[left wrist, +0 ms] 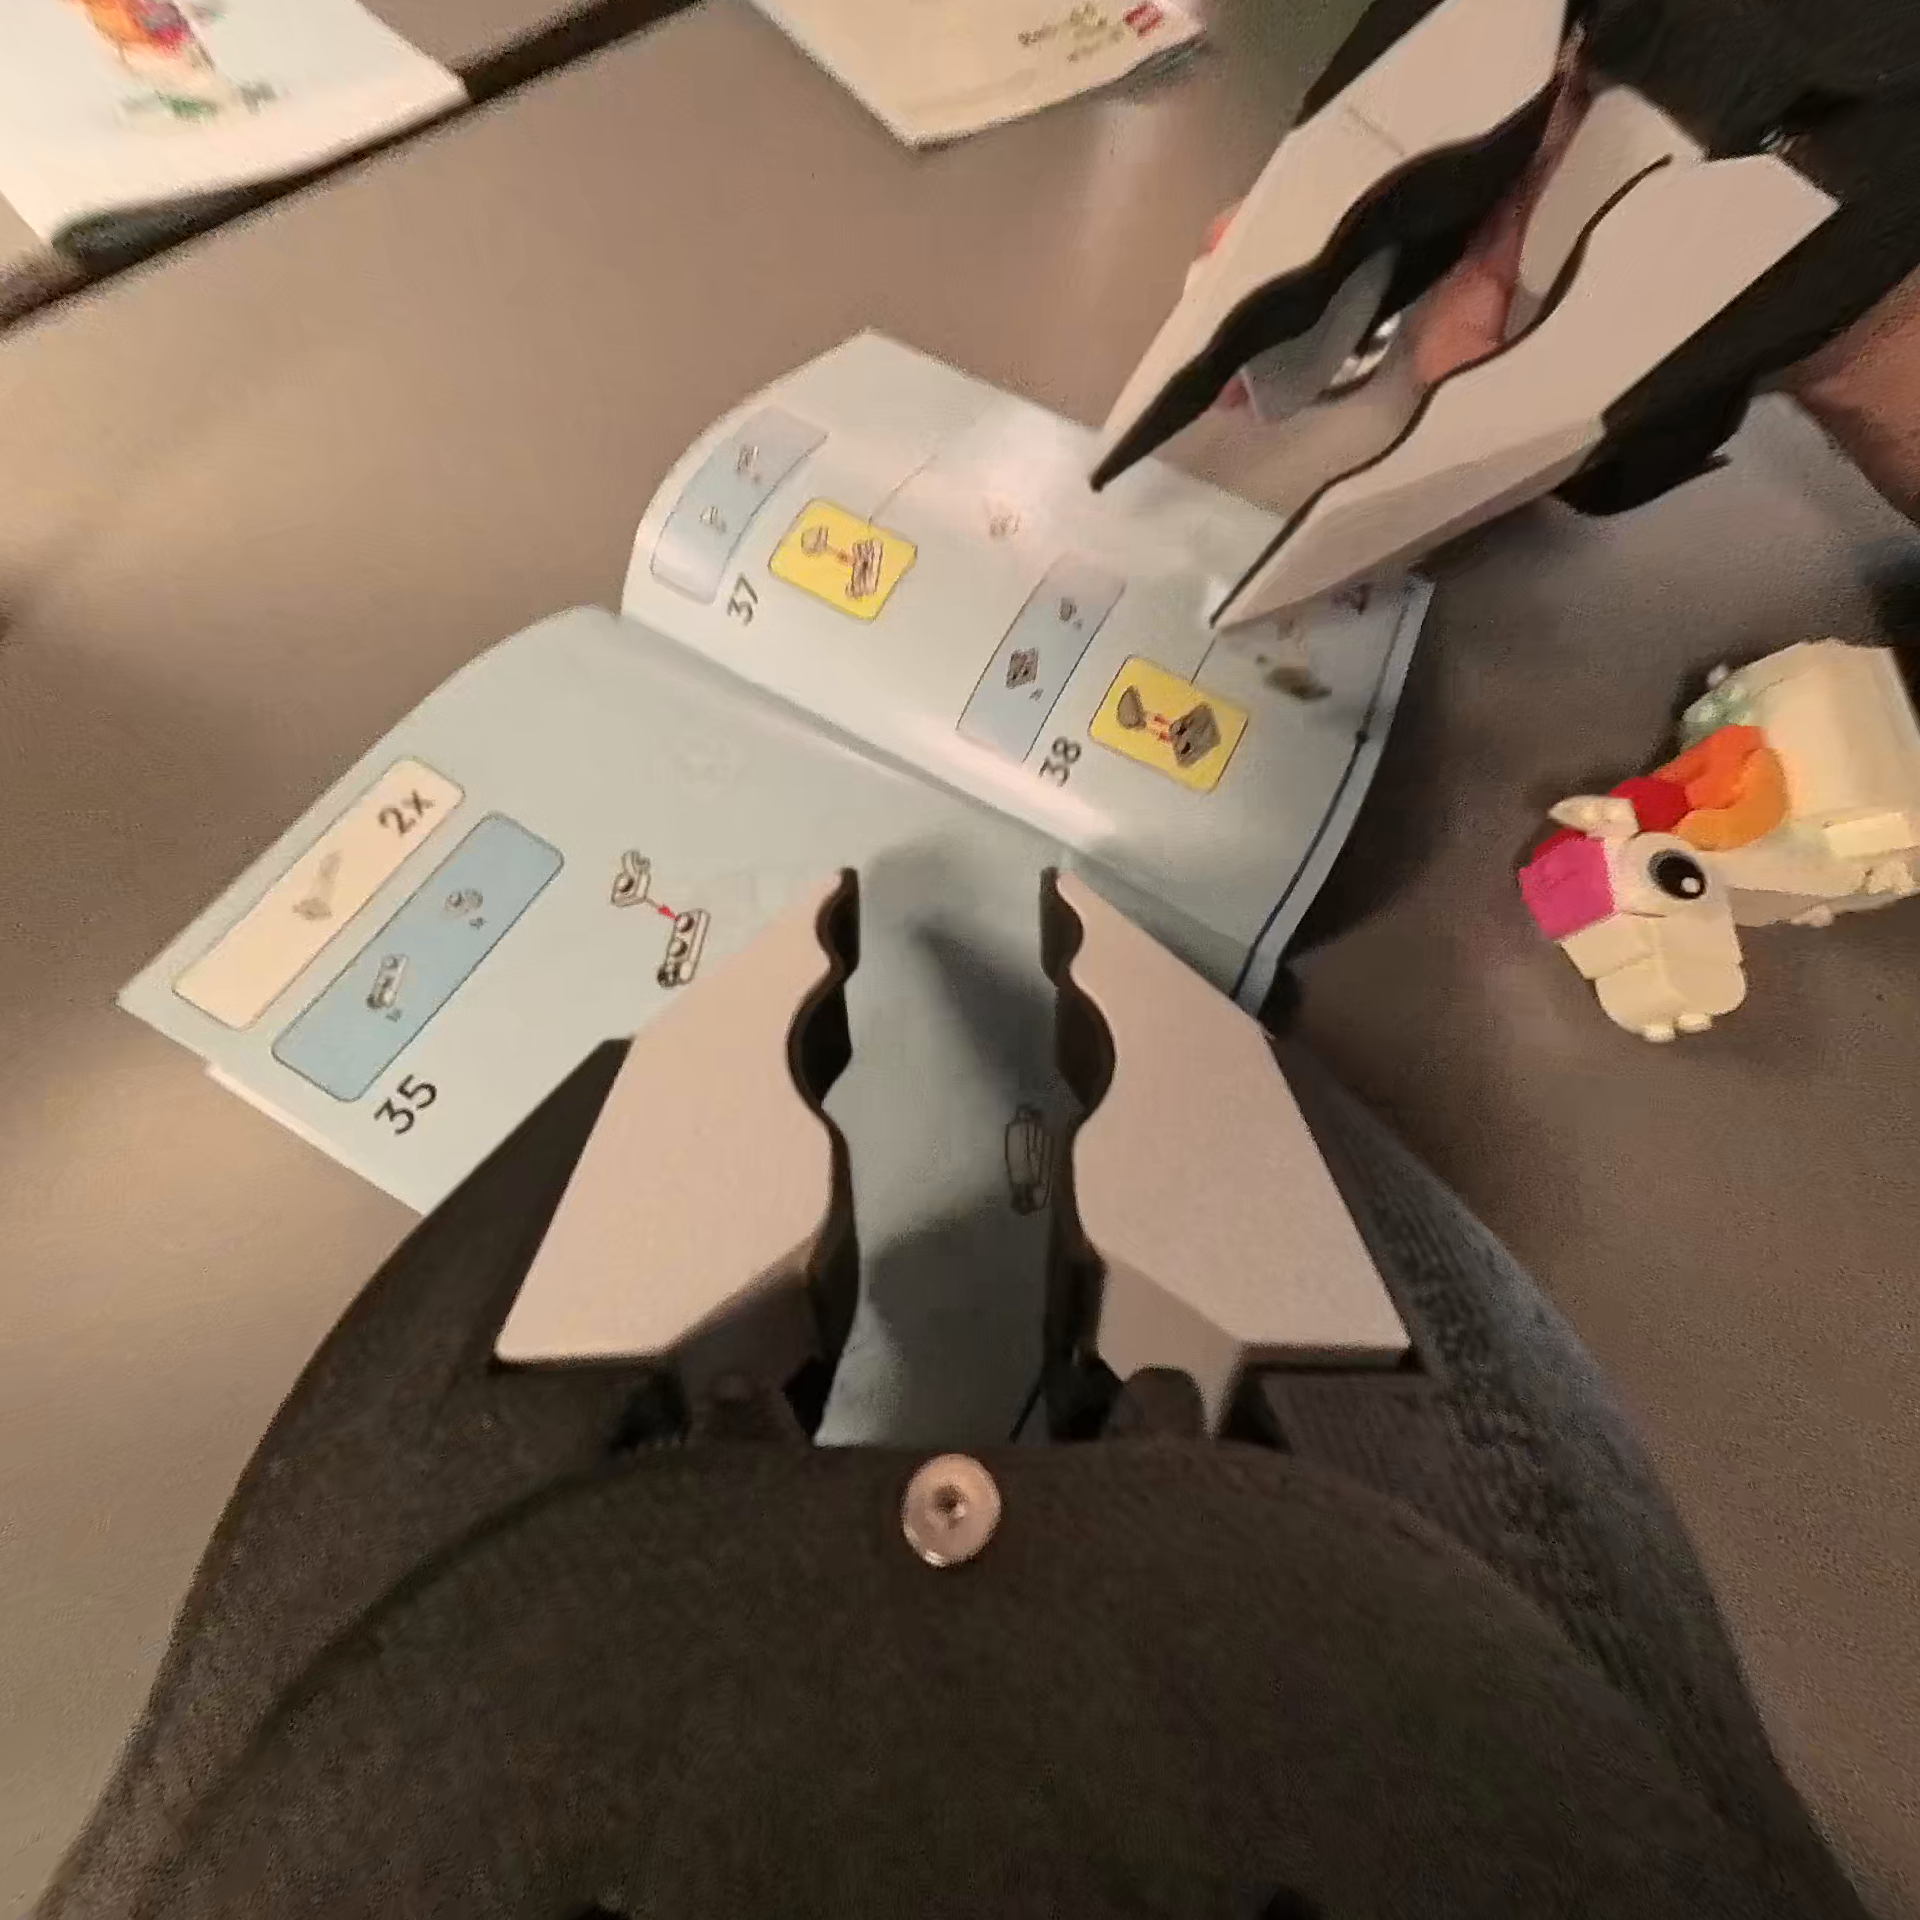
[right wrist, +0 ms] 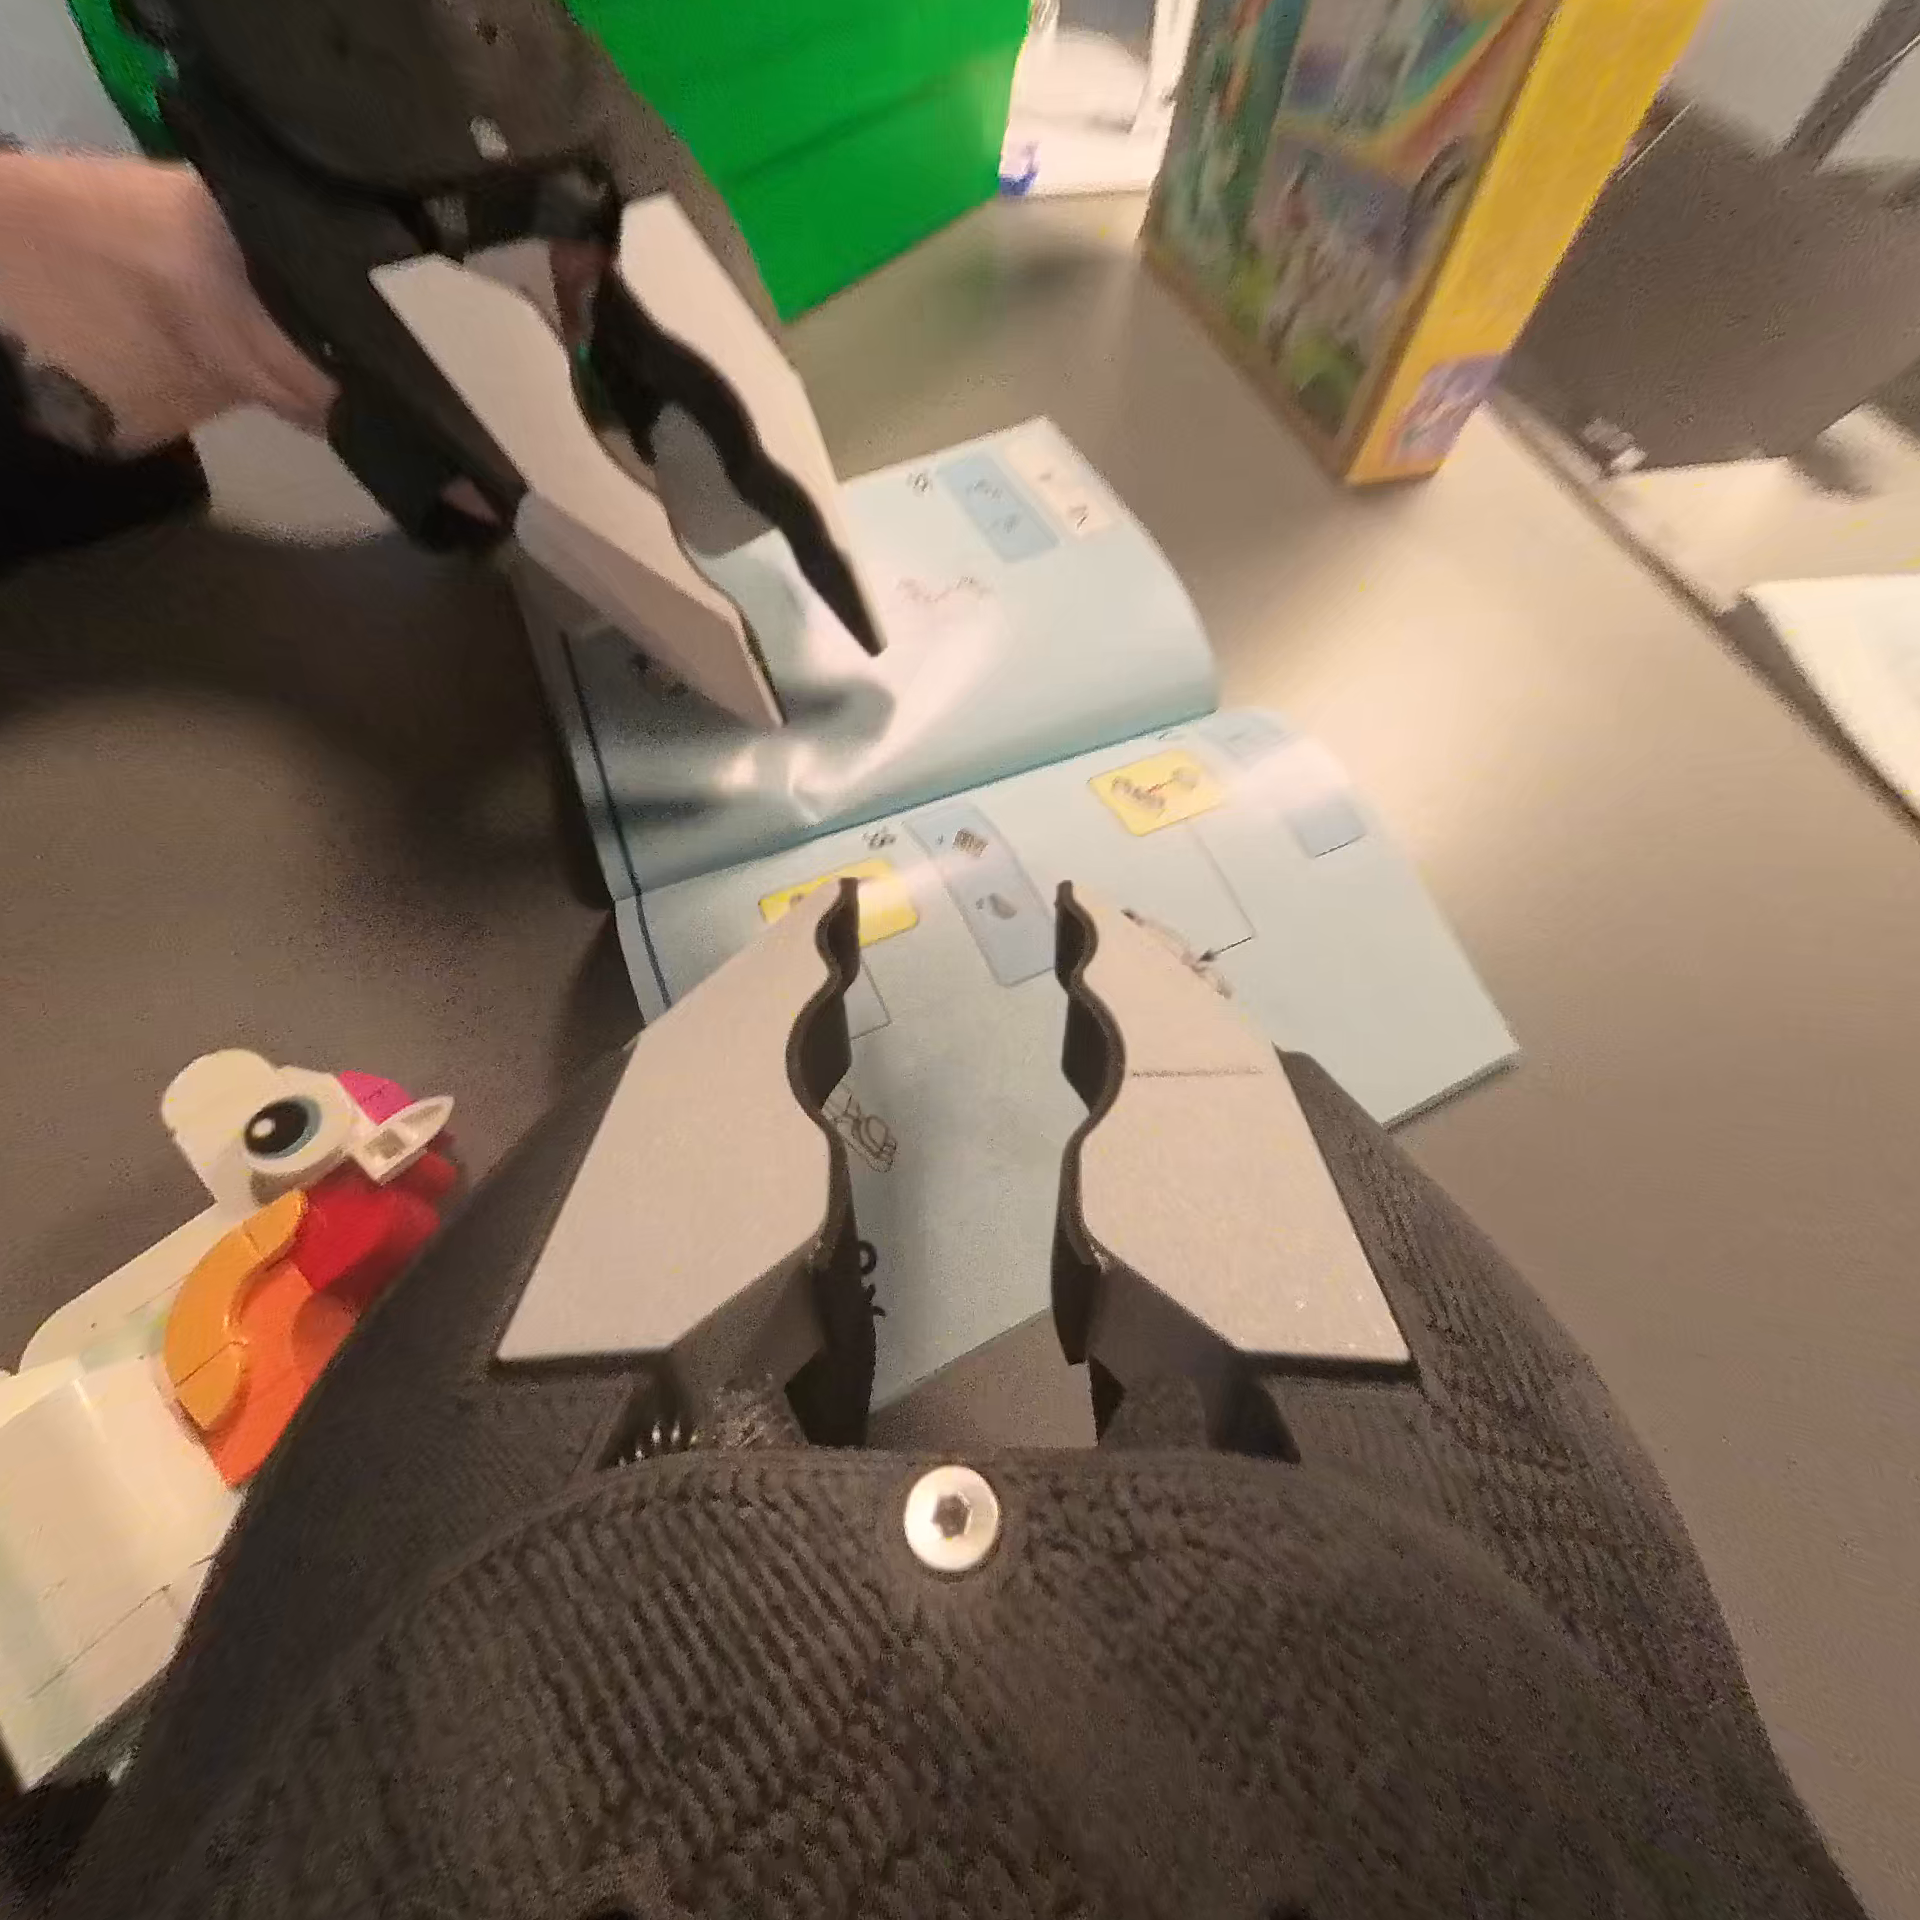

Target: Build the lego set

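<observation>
An open light-blue instruction booklet (left wrist: 727, 769) lies flat on the grey table. My left gripper (left wrist: 948, 883) is open and empty, with its tips over the near page. In the right wrist view the left gripper (right wrist: 821, 681) has its tips down on a crinkled page of the booklet (right wrist: 1091, 644). My right gripper (right wrist: 956, 888) is open and empty over the other page. It also shows in the left wrist view (left wrist: 1158, 551), tips at the far page. A partly built white lego animal (left wrist: 1714, 862) with a pink, red and orange mane lies beside the booklet, also in the right wrist view (right wrist: 260, 1195).
Two more booklets (left wrist: 187, 104) (left wrist: 987, 62) lie at the far edge of the table. A colourful lego box (right wrist: 1403, 208) stands upright beyond the booklet, next to a green object (right wrist: 831, 135). Another white booklet (right wrist: 1849, 665) lies at the right. A hand (right wrist: 125, 281) holds the left gripper.
</observation>
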### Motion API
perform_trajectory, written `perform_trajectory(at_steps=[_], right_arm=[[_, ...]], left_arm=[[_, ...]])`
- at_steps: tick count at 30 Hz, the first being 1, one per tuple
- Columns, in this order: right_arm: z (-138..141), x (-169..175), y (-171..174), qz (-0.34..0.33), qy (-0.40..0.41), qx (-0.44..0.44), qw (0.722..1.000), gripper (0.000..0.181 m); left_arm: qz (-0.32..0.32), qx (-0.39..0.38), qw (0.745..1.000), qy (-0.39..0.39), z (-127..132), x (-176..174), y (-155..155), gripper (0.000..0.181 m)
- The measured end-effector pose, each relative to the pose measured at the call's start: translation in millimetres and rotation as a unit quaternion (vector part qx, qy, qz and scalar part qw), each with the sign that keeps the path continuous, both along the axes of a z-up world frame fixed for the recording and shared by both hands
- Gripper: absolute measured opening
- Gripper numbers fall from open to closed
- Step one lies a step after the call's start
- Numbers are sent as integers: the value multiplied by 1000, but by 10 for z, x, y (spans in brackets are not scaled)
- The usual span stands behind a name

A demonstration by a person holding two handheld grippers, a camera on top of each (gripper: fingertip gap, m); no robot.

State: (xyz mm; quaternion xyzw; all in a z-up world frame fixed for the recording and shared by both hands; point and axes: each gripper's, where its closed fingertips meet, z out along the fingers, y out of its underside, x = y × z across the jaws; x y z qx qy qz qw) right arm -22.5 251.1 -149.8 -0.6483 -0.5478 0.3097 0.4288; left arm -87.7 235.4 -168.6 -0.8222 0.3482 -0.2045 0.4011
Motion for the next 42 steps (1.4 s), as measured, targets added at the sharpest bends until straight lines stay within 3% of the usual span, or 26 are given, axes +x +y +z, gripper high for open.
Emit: perform_trajectory(at_steps=[6,10,13,17,21,26,32,36,42], right_arm=[[377,289,29,-87,98,117,984,35],[517,558,-125,-118,146,124,974,34],[616,812,-147,-170,166,152,959,58],[849,1217,-159,-273,183,260,908,53],[975,1524,-234,-360,178,366,840,35],[901,1492,-98,-381,112,401,826,23],[822,1263,-5,-347,69,425,833,18],[810,1114,38,-325,57,443,834,17],[845,945,72,-301,81,442,841,16]], left_arm=[[4,121,992,-27,362,144,15,43],[8,187,978,-89,643,187,-51,44],[-27,203,967,-154,789,318,-221,44],[-70,232,957,-159,848,443,-393,47],[-61,298,938,-169,999,451,-471,52],[-49,282,943,-167,940,482,-440,50],[11,214,964,-157,714,463,-318,45],[-2,187,969,-162,651,582,-410,46],[-18,205,966,-159,676,652,-496,43]])
